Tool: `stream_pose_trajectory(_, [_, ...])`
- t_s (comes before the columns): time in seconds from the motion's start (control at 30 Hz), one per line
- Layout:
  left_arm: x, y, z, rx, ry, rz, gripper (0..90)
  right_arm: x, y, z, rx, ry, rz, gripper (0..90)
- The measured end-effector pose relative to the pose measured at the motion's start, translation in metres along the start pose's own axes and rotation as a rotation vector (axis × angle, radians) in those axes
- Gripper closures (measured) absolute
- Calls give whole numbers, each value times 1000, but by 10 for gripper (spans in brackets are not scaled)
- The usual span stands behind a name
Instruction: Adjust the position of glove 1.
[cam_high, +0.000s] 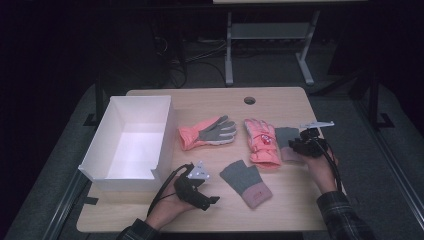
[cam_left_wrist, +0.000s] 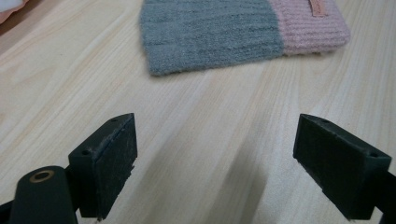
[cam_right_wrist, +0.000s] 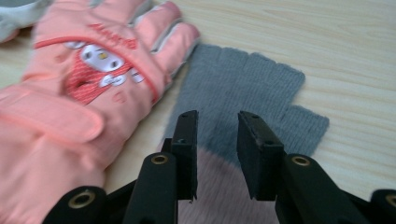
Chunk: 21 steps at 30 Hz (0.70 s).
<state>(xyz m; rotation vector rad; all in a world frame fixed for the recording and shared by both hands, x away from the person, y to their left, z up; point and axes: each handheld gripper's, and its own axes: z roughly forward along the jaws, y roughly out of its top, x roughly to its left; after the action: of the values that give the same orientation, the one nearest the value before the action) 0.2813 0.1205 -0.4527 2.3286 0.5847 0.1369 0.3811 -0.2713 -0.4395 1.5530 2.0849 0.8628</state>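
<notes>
The white box (cam_high: 131, 142) stands open at the table's left edge. The left gripper (cam_high: 212, 201) rests with jaws wide apart before a grey-pink knit glove (cam_high: 247, 182). The right gripper (cam_high: 294, 145) hovers over the second knit glove (cam_right_wrist: 247, 88), jaws narrowed but gripping nothing; next it should pinch it. The orange glove (cam_right_wrist: 88, 88) crowds it, touching
</notes>
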Motion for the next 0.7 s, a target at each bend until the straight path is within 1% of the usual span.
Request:
stream_pose_trajectory(0.1, [0, 0, 0, -1, -2, -1, 133, -5, 0, 10, 19, -12, 21, 680])
stream_pose_trajectory(0.17, [1, 0, 0, -4, -4, -3, 133, -8, -1, 14, 22, -4, 44, 672])
stream_pose_trajectory(0.27, [1, 0, 0, -9, 0, -6, 134, -9, -3, 18, 31, 9, 67, 656])
stream_pose_trajectory(0.3, [1, 0, 0, -9, 1, -7, 133, -10, -4, 19, 31, 7, 63, 657])
stream_pose_trajectory(0.33, [1, 0, 0, -8, 2, -7, 133, -9, -5, 21, 50, 4, 65, 656])
stream_pose_trajectory(0.37, [1, 0, 0, -6, 2, -8, 134, -8, -6, 23, 57, 1, 65, 658])
stream_pose_trajectory(0.43, [1, 0, 1, -7, 5, -15, 134, -6, -7, 25, 58, -16, 58, 679])
stream_pose_trajectory(0.5, [1, -1, 1, 0, 5, -14, 135, -5, -7, 26, 63, -30, 61, 712])
stream_pose_trajectory(0.57, [1, -1, 1, 4, 7, -15, 135, -4, -6, 26, 63, -45, 48, 746])
stream_pose_trajectory(0.63, [2, -1, 1, 13, 5, -8, 136, -4, -6, 27, 67, -49, 58, 793])
stream_pose_trajectory(0.7, [2, -1, 1, 14, 6, -9, 136, -4, -6, 27, 64, -49, 38, 842])
